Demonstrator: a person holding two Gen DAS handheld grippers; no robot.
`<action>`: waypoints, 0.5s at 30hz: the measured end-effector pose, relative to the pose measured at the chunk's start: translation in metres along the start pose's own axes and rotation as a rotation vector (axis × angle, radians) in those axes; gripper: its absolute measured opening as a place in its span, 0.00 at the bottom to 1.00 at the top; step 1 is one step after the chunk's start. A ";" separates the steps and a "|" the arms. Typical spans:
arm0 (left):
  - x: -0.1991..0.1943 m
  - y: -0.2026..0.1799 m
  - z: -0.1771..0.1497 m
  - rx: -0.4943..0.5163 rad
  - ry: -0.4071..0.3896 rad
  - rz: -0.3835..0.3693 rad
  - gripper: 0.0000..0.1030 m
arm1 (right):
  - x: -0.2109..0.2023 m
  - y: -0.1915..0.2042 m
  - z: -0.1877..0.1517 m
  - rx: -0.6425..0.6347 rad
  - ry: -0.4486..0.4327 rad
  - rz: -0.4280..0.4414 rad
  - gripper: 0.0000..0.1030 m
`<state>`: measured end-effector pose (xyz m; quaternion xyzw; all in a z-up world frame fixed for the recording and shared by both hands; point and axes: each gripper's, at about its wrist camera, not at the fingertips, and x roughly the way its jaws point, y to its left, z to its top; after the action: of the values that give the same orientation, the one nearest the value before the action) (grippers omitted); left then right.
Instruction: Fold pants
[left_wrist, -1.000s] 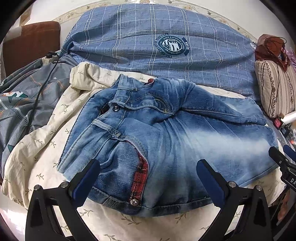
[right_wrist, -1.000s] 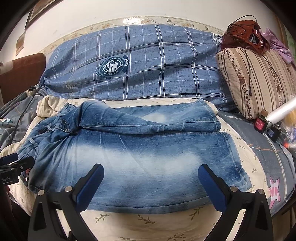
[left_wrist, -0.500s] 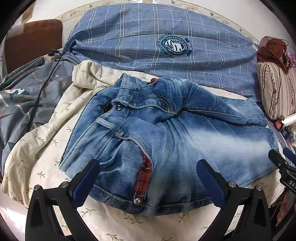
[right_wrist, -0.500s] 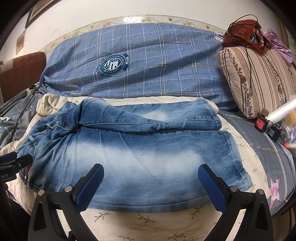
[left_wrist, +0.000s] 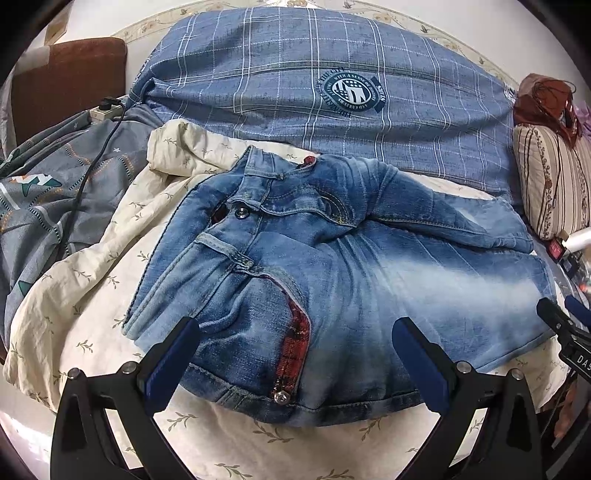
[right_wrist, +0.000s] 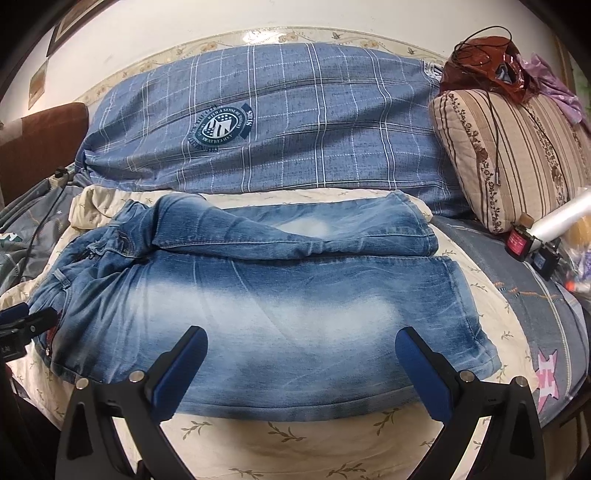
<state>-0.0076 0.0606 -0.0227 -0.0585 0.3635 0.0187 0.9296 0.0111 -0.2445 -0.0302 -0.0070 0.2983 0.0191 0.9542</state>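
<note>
Faded blue jeans lie on a cream leaf-print sheet, waistband to the left, legs running right, one leg lying partly over the other. A red plaid pocket lining shows at the near hip. My left gripper is open and empty, hovering over the waist end near the front edge. My right gripper is open and empty over the near leg. Each gripper's tips show at the edge of the other's view.
A big blue plaid pillow lies behind the jeans. A striped cushion with a brown bag sits at the right, small items beside it. A grey patterned blanket with a power strip and black cable lies left.
Both grippers have drifted slightly; the jeans sit a little lower in the left wrist view. The jeans lie as before, and both grippers stay open.
</note>
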 end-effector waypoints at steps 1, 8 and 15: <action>0.000 0.003 0.000 -0.009 0.000 0.002 1.00 | 0.000 -0.003 0.000 0.009 0.003 0.002 1.00; -0.018 0.047 -0.002 -0.173 0.007 0.036 1.00 | -0.011 -0.082 -0.012 0.383 0.107 0.184 1.00; 0.010 0.075 -0.013 -0.349 0.169 0.001 1.00 | 0.012 -0.172 -0.044 0.884 0.206 0.316 1.00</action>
<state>-0.0149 0.1333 -0.0464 -0.2200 0.4317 0.0768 0.8714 0.0028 -0.4171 -0.0733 0.4428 0.3682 0.0346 0.8168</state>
